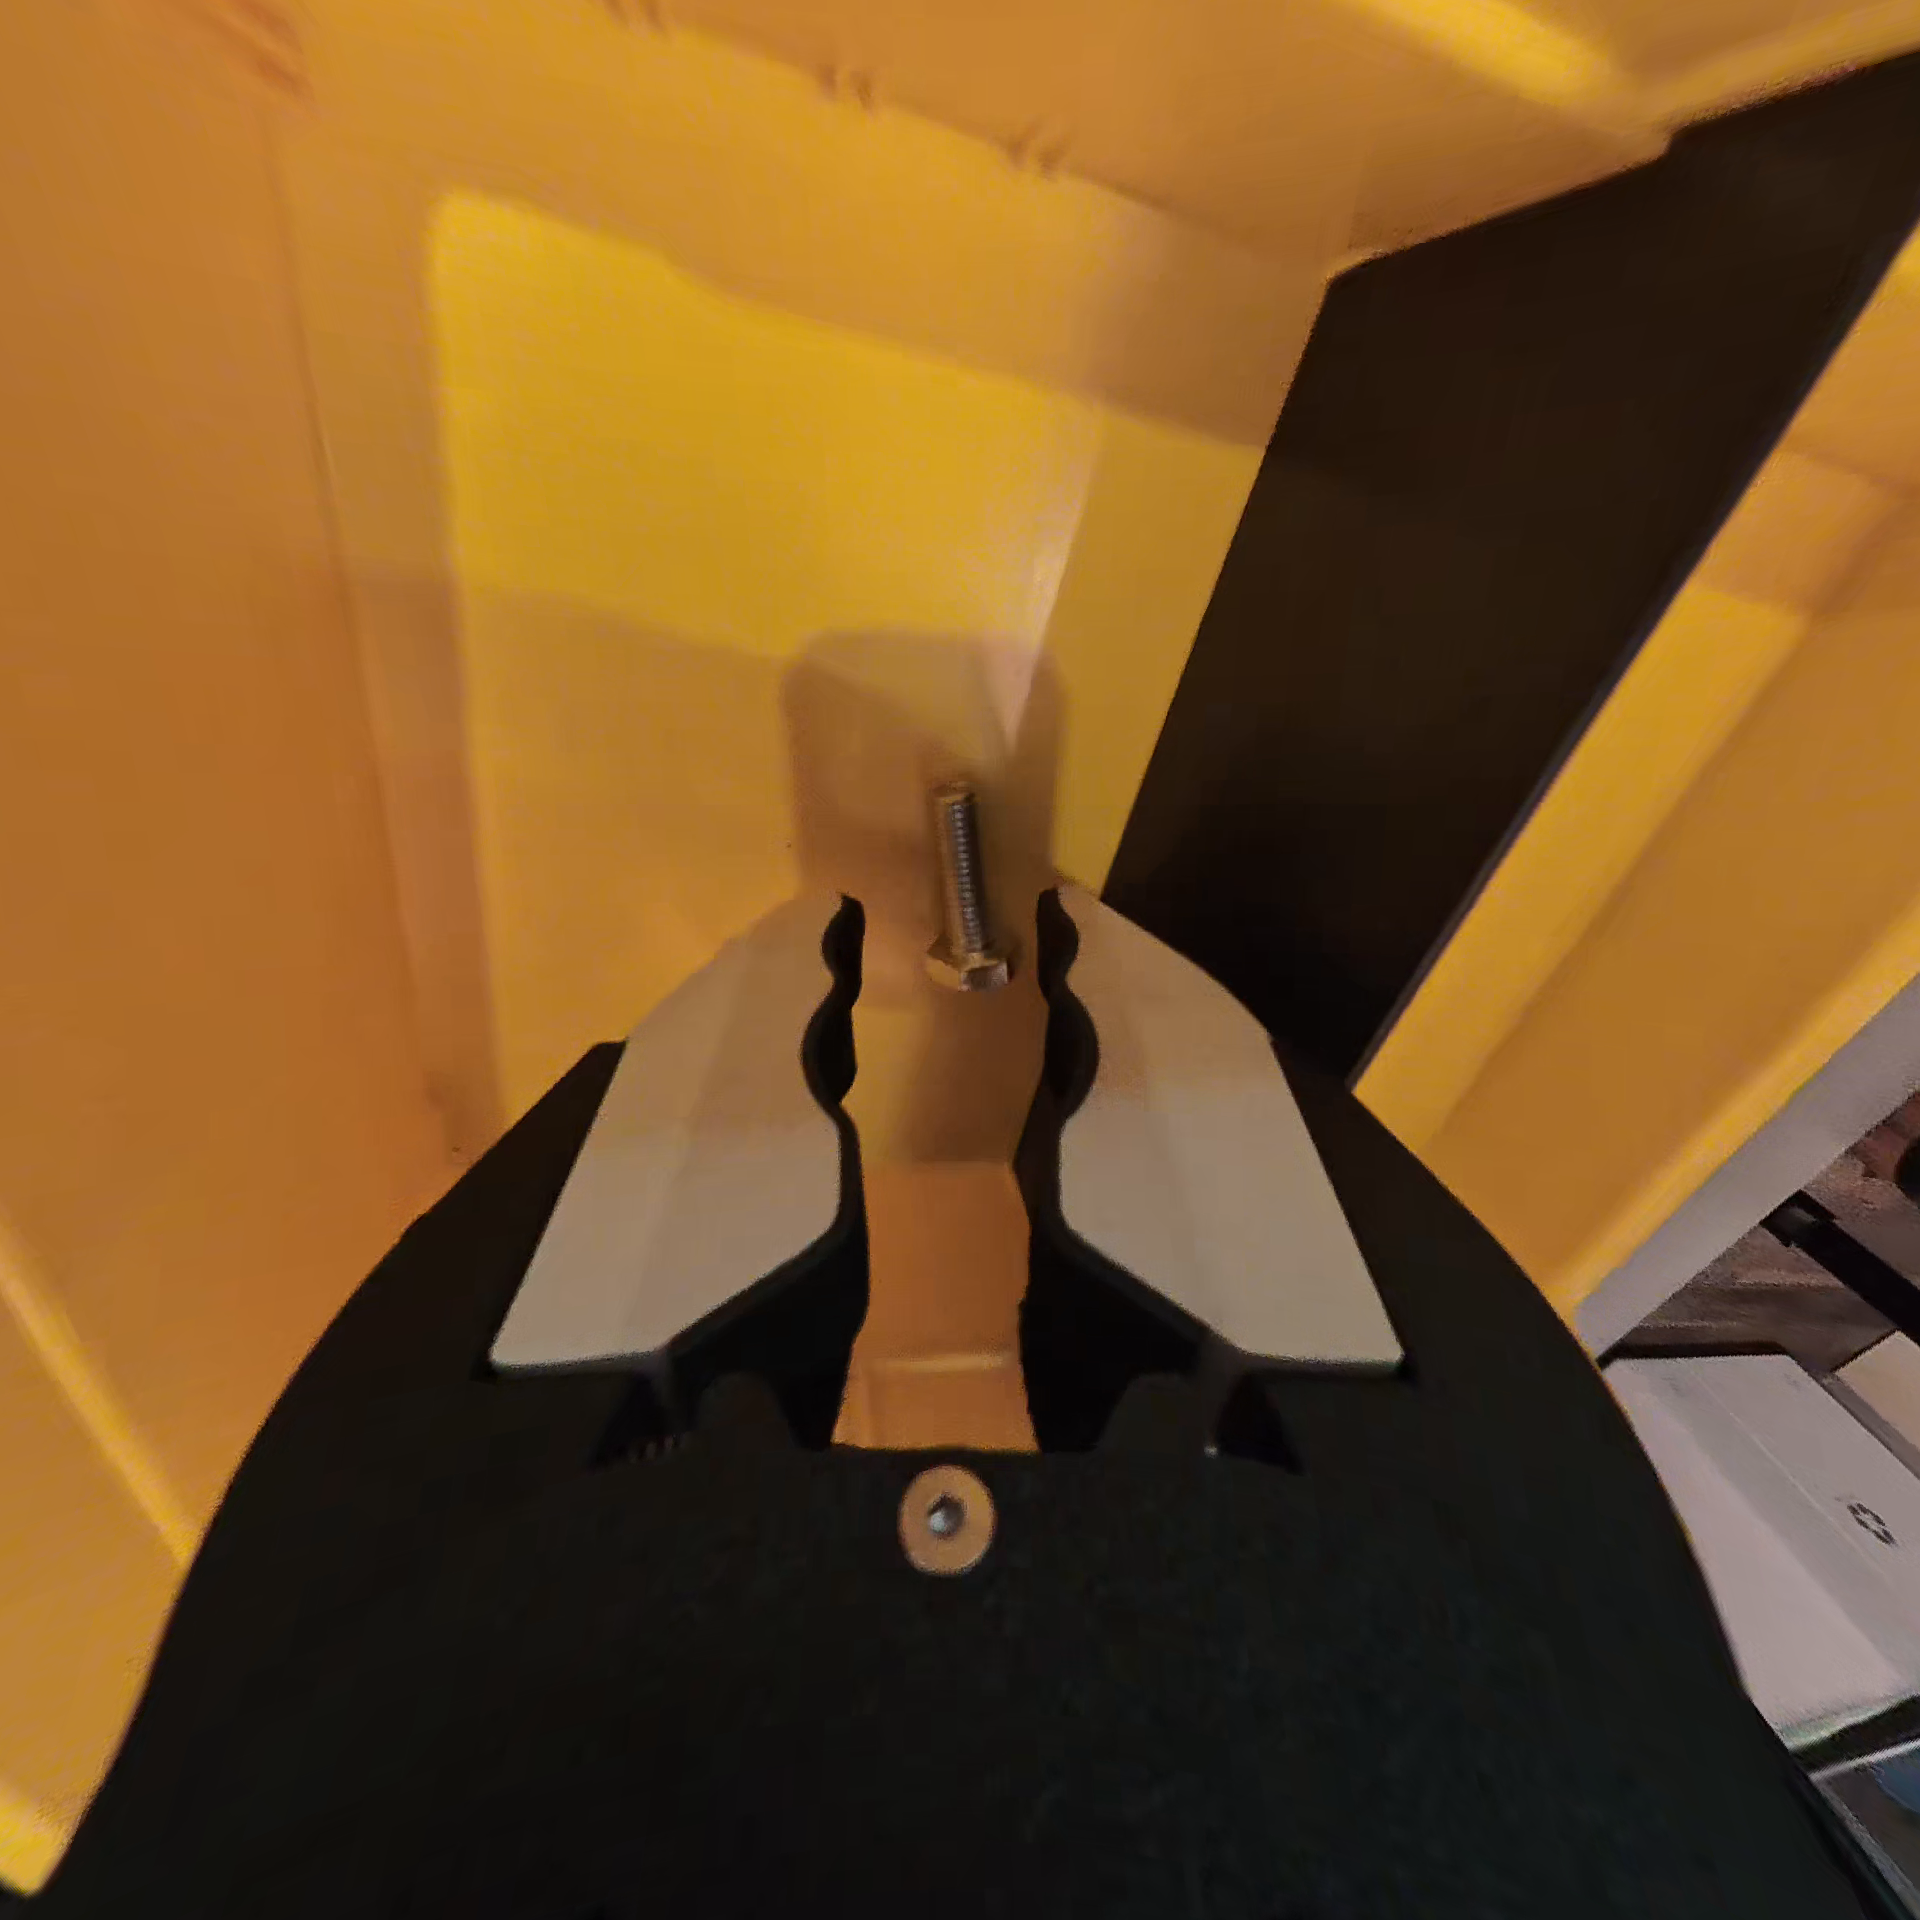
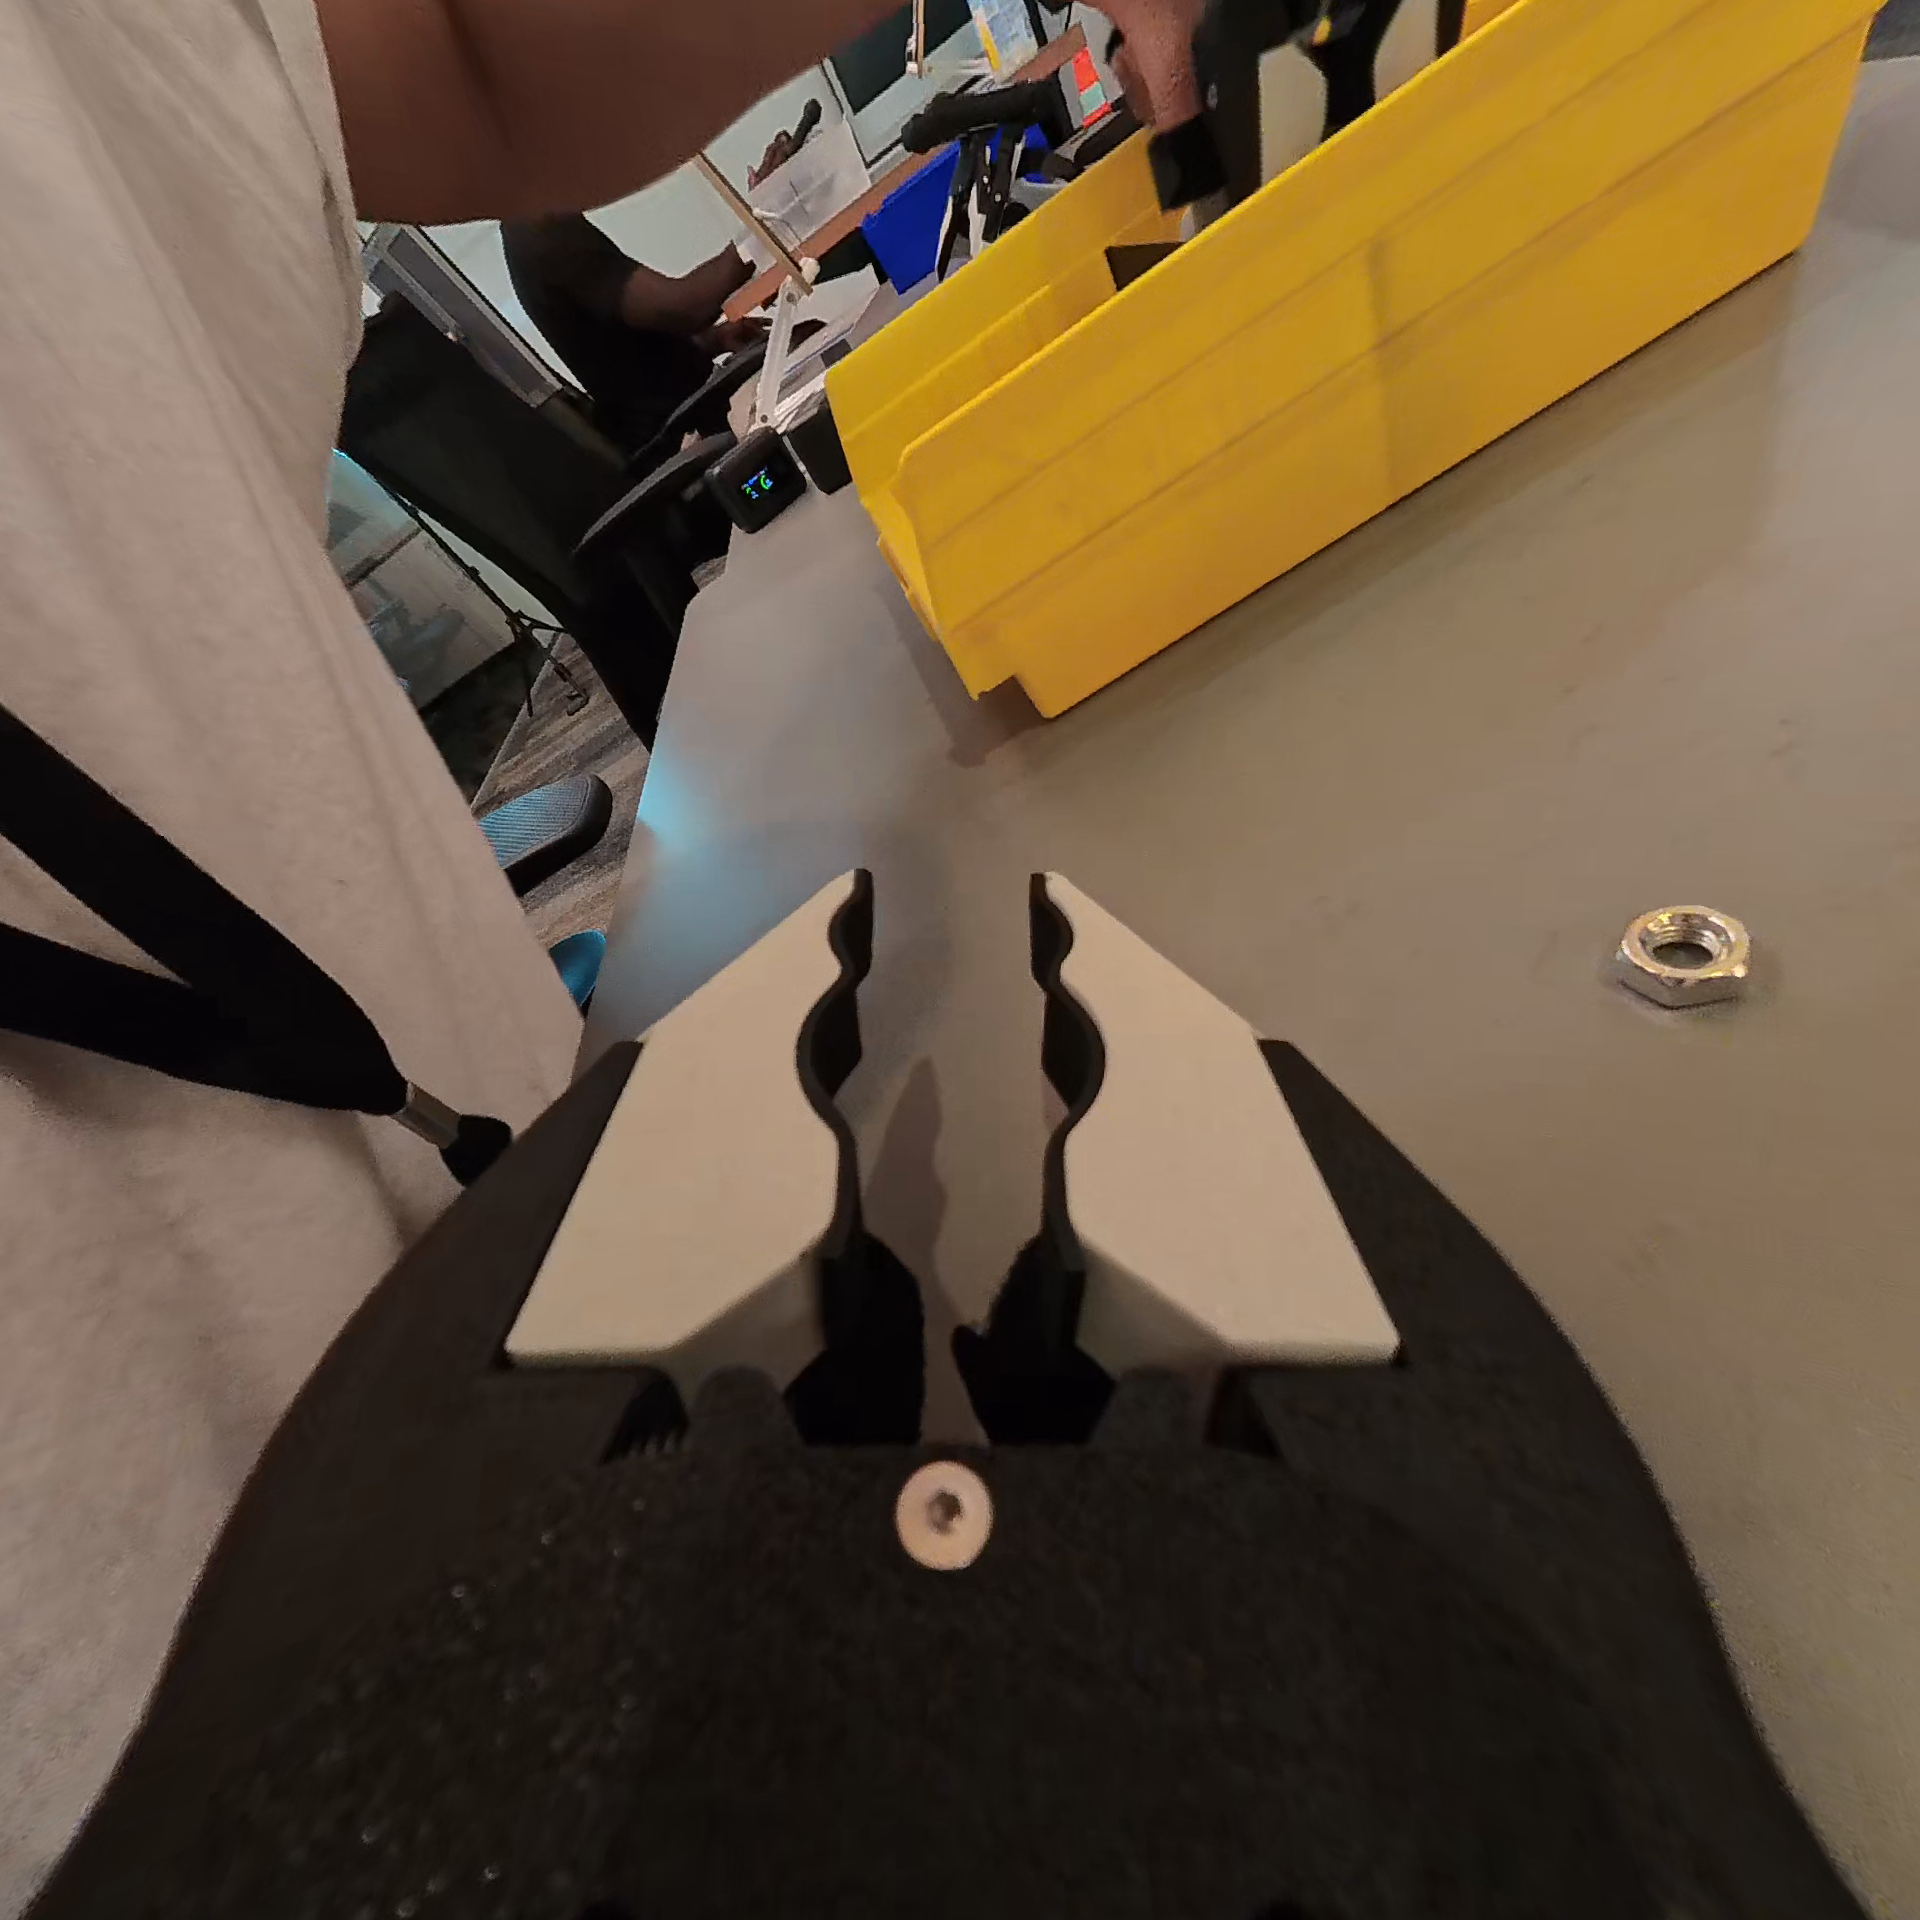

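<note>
yellow plastic bin (image 1: 727, 520), my left gripper (image 1: 951, 914) parted, empty, around a small steel hex bolt (image 1: 964, 904).
best centre the shank first; right gripper (image 2: 951, 894) open, empty, near a steel hex nut (image 2: 1683, 956).

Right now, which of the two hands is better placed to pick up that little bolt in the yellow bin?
The left gripper, probably. It is inside the yellow bin, open, the bolt lying between its fingertips. The right gripper hovers open over the grey table, outside the bin, nearer the nut.
</note>
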`<state>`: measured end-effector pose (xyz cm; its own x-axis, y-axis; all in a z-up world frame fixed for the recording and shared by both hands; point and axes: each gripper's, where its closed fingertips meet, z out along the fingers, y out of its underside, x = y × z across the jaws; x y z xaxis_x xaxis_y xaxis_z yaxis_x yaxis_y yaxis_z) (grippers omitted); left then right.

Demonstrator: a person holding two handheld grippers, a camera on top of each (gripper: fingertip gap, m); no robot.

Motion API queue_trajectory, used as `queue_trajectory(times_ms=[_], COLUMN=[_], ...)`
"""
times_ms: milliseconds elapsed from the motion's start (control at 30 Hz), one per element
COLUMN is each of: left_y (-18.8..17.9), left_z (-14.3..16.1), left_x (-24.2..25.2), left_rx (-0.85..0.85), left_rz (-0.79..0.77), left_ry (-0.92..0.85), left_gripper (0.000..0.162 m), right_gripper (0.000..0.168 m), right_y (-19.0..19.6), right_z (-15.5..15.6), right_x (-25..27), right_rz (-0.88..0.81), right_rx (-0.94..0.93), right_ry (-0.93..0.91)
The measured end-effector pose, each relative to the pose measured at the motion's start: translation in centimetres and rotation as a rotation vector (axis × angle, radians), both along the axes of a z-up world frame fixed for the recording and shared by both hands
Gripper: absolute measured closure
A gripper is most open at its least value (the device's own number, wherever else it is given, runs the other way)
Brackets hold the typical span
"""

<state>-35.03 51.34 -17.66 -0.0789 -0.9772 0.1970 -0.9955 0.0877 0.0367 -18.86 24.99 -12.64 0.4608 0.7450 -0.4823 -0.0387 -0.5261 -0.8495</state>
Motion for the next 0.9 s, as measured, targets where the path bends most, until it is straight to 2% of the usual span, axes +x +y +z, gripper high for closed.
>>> queue_trajectory(times_ms=[133,200,267,367,467,567,667,800,900], left_y=[0.0,-0.2,0.1,0.5,-0.5,-4.1,-9.4,-15.4,-18.8], left_z=[-1.0,-1.1,-1.0,0.2,3.9,9.1,12.2,12.6,11.8], left_x=[-0.3,-0.5,-0.6,0.3,2.7,6.1,8.8,11.8,14.0], left_rx=[0.016,0.005,0.038,0.083,0.063,0.076,0.224,0.530,0.620], left_rz=[-0.021,-0.042,-0.072,-0.048,0.040,-0.007,-0.177,-0.434,-0.485], left_ry=[0.070,0.095,0.103,0.013,-0.196,-0.471,-0.592,-0.585,-0.586], left_gripper=[0.139,0.152,0.153,0.153,0.153,0.153,0.153,0.153,0.153], right_gripper=[0.139,0.139,0.139,0.139,0.140,0.139,0.139,0.139,0.139], right_y=[-0.4,-0.6,-0.7,-0.4,0.2,1.5,3.0,3.7,3.5], right_z=[0.4,0.6,0.6,1.3,2.7,4.2,4.9,6.4,7.1], right_x=[-0.3,-0.4,-0.2,0.5,1.4,2.3,2.4,1.2,0.6], right_rz=[0.019,0.022,0.014,-0.017,-0.056,-0.088,-0.095,-0.110,-0.184], right_rx=[0.005,0.010,0.017,0.039,0.088,0.122,0.087,0.143,0.226], right_ry=[0.016,0.012,0.000,0.000,0.021,0.045,0.046,0.001,-0.063])
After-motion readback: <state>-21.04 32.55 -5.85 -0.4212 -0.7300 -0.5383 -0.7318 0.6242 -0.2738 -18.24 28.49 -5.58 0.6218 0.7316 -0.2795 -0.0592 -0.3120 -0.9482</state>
